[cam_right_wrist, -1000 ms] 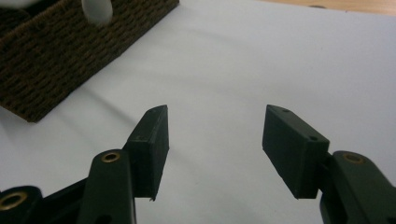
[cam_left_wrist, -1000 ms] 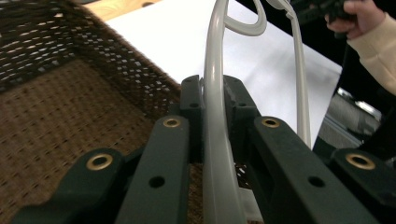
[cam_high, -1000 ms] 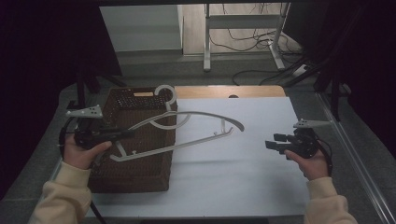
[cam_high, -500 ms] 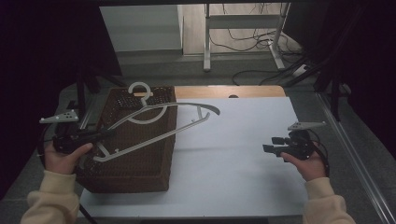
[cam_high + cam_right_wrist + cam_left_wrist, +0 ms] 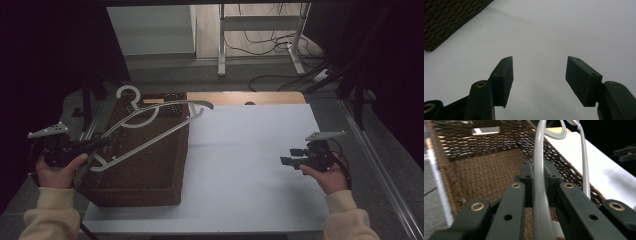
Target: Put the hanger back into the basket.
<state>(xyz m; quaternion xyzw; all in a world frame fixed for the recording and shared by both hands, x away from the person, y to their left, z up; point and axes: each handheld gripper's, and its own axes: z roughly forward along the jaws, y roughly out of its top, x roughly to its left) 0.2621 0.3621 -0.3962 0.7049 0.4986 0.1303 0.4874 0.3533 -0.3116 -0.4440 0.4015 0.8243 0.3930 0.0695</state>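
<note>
Hanger overhangs basket rim, tool-clamped.

Cream sleeves cover both forearms — each black gripper carries brass-ringed screws, a grey three-cornered plate, trailing cable.

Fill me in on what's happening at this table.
A person works with a handheld gripper in each hand. The left gripper is shut on one arm of a white hanger, holding it tilted over the open brown wicker basket at the left side of the white table. The right gripper hangs open and empty above the bare tabletop, apart from both.
</note>
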